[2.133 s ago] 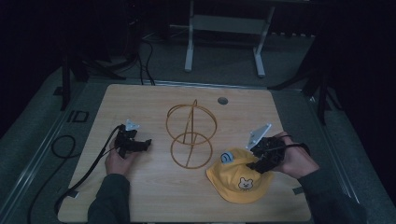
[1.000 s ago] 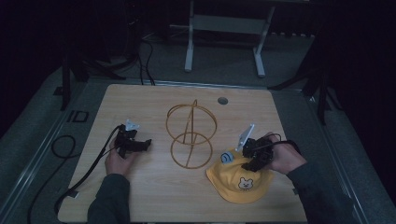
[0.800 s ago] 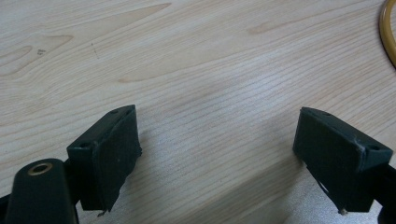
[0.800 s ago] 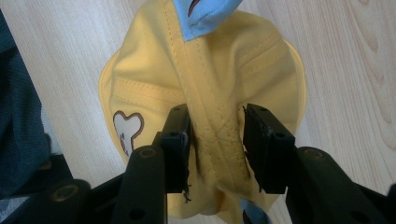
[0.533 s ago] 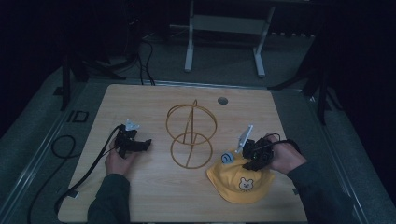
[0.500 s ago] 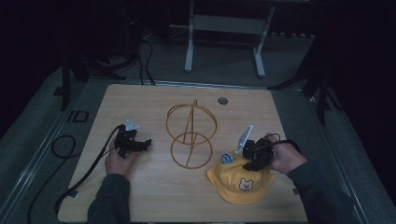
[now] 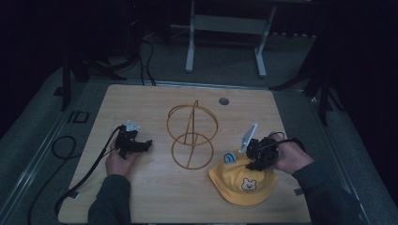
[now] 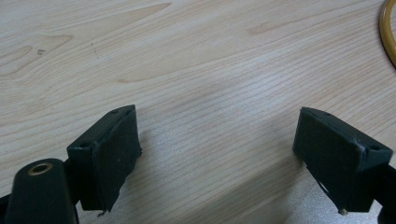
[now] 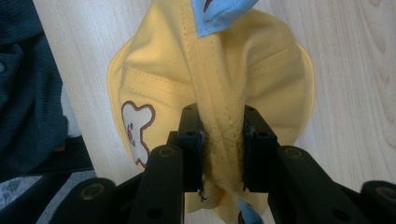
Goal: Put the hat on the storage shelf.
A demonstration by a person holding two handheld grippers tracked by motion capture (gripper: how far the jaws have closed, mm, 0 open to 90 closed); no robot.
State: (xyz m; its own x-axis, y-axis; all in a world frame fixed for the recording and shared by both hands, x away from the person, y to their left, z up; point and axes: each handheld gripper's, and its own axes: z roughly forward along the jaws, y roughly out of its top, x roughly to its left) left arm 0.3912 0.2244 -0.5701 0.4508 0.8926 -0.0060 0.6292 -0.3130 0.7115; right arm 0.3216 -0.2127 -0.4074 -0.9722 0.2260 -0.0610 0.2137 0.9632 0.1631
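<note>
Dark room, pale wood worktop [image 7: 155, 201] with a gold wire stand [image 7: 191, 136] in the middle. Over the last couple seconds the right gripper [image 9: 219, 140] came down onto the yellow hat [image 7: 244, 180] and now its fingers are pinched on a fold of the crown, so probably a lift next. Left gripper [image 8: 219, 154] just rests on bare wood, fingers wide.

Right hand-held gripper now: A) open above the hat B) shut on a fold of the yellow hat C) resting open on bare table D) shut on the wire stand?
B: the right hand-held gripper has its jaws pinched on a bunched fold of the hat, which lies on the table.
</note>
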